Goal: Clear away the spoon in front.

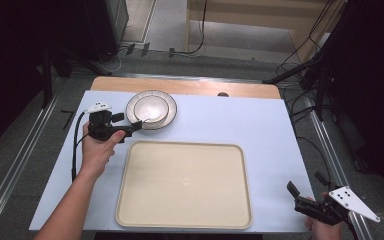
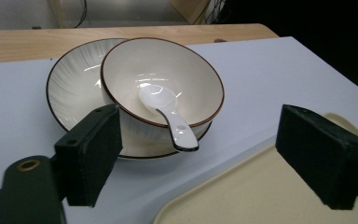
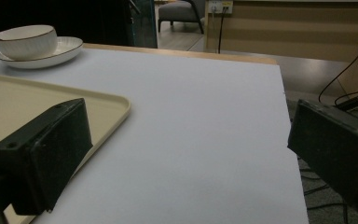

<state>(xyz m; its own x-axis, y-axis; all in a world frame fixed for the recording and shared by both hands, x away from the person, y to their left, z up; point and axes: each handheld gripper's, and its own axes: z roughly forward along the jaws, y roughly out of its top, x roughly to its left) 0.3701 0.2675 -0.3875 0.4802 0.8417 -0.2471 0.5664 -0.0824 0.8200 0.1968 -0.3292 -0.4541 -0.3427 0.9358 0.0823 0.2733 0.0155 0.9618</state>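
I see my left hand-held gripper (image 2: pixel 198 158) spread wide and empty, just short of the spoon (image 2: pixel 167 114) resting in the bowl (image 2: pixel 163 81) (bowl on a plate (image 2: pixel 74 84)) at the worktop's (image 1: pixel 260 125) far left. My right hand-held gripper (image 3: pixel 186 163) gapes empty beside the tray (image 1: pixel 185 185).

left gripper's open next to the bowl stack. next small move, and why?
Probably ease the left gripper forward and close on the spoon handle. The jaws stand wide open just short of it, and the handle overhangs the bowl rim toward them. The bowl sits on the plate, and the tray beside them is bare.
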